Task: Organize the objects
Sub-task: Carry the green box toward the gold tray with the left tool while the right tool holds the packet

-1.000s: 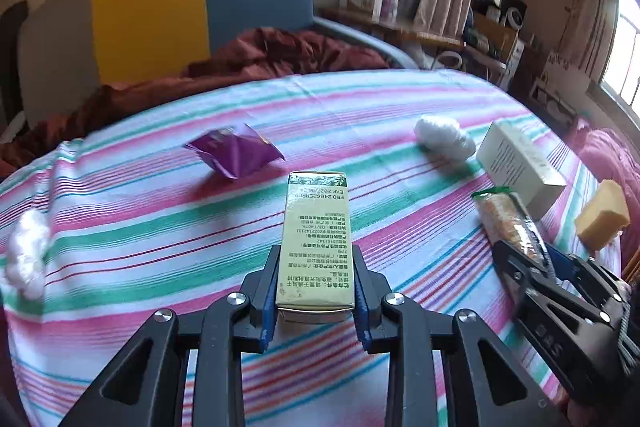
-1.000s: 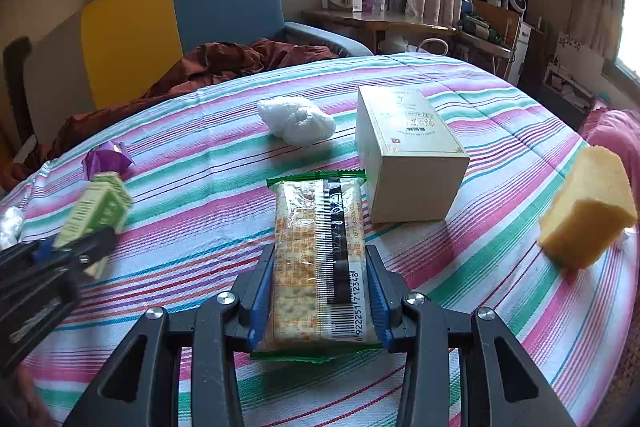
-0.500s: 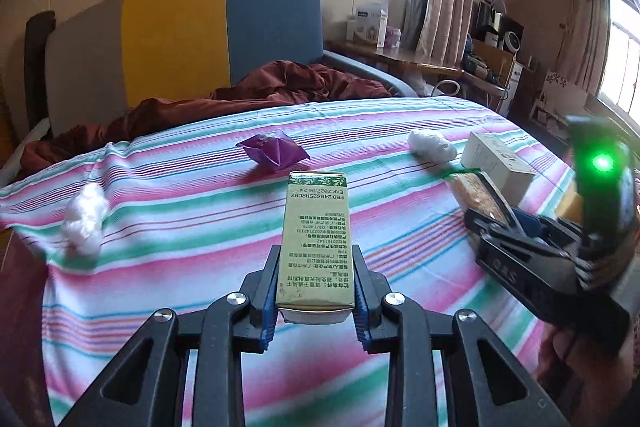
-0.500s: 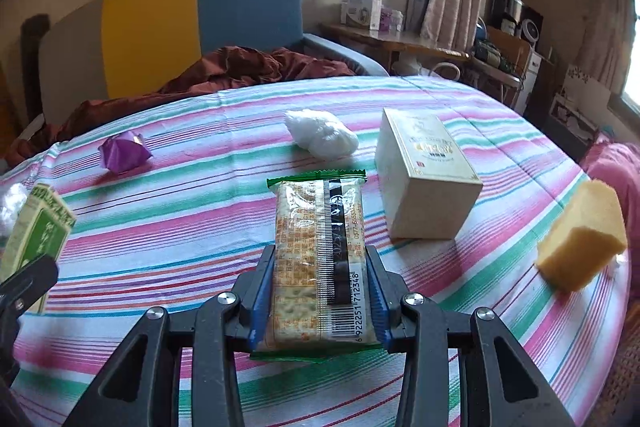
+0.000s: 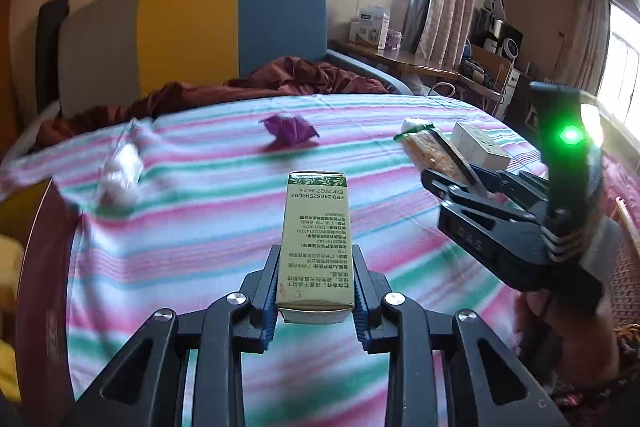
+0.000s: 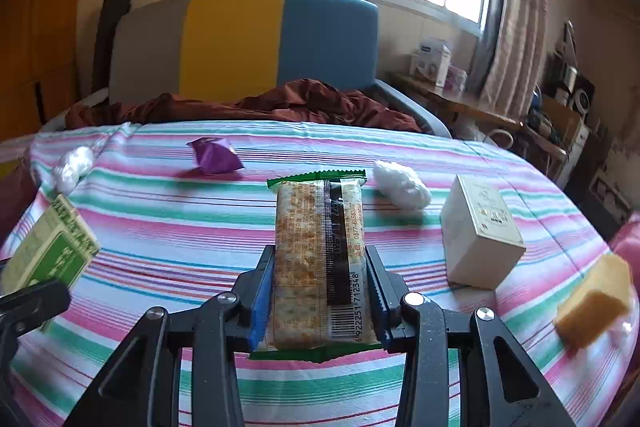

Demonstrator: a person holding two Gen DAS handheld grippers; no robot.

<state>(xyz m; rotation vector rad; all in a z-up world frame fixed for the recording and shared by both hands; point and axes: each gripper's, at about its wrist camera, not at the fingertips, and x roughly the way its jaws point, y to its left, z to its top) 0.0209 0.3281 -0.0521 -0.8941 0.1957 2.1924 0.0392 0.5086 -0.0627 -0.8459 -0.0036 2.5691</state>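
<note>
Both grippers loaded and carried above the striped tablecloth [image 5: 168, 251].

Left wrist view: your left gripper [image 5: 316, 301] pinches the slim green-and-cream cardboard carton [image 5: 316, 235] by its long sides at its near end; likely light and stiff, so squeeze gently, or the walls may dent. At 2 o'clock, your right gripper [image 5: 452, 183] carries its packet.
Right wrist view: its jaws clamp the clear-and-green plastic cracker packet [image 6: 320, 255] near the barcode end; probably brittle inside, slippery film. The carton shows at 9 o'clock.
</note>
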